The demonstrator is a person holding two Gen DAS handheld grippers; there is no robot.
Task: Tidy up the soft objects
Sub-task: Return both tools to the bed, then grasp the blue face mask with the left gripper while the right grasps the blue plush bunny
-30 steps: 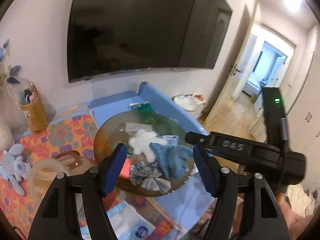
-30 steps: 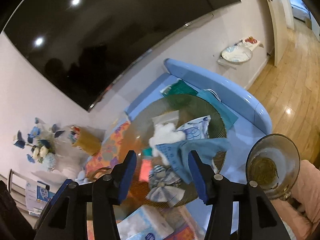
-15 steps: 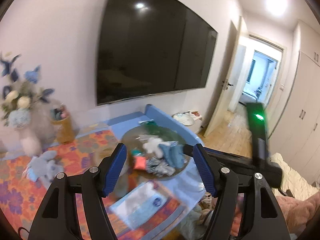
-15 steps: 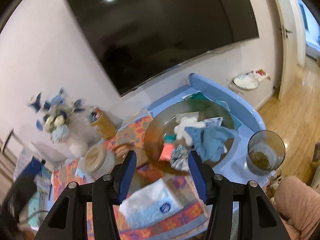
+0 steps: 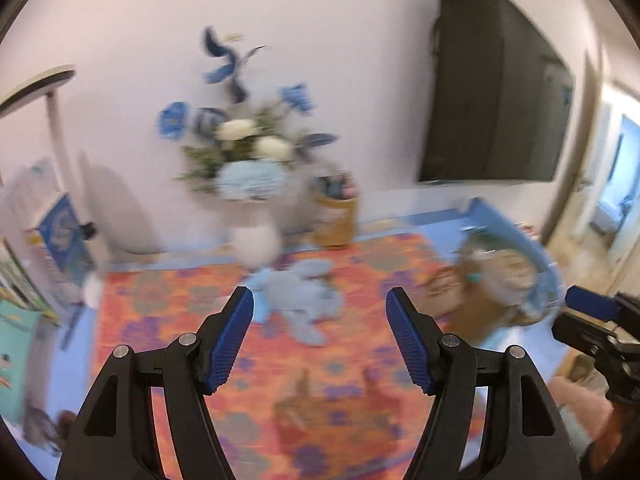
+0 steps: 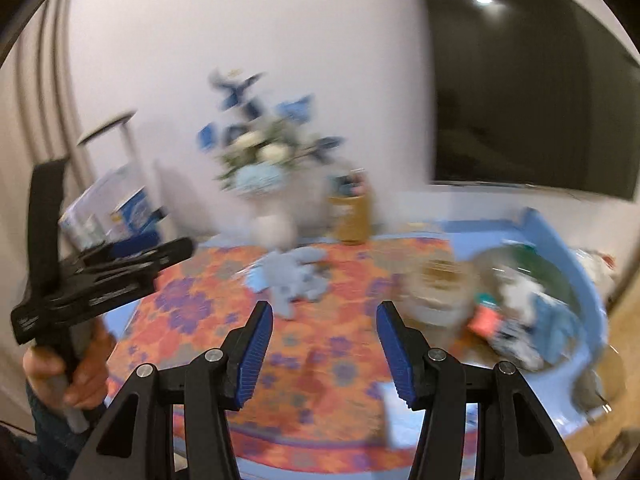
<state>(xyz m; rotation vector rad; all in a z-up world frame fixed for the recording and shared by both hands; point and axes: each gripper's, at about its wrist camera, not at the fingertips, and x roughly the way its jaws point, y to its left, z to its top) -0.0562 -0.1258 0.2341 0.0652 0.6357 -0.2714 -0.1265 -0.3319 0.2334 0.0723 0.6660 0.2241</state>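
Both views are motion-blurred. A pale blue plush toy (image 5: 304, 300) lies on the orange flowered tablecloth (image 5: 320, 392), beyond my left gripper (image 5: 320, 340), which is open and empty. The plush also shows in the right wrist view (image 6: 296, 276), ahead of my right gripper (image 6: 324, 348), also open and empty. A glass plate (image 6: 560, 280) at the right holds a white plush, blue cloths and a red item. The same plate (image 5: 504, 276) shows at the right in the left wrist view.
A white vase of blue and white flowers (image 5: 256, 184) and a tan pen holder (image 5: 336, 216) stand at the back by the wall. A round woven basket (image 6: 436, 288) sits beside the plate. A dark TV (image 5: 496, 104) hangs on the wall.
Both grippers have pulled back from the plate and swung left, now facing the plush toy and vase. Both stay open and empty.
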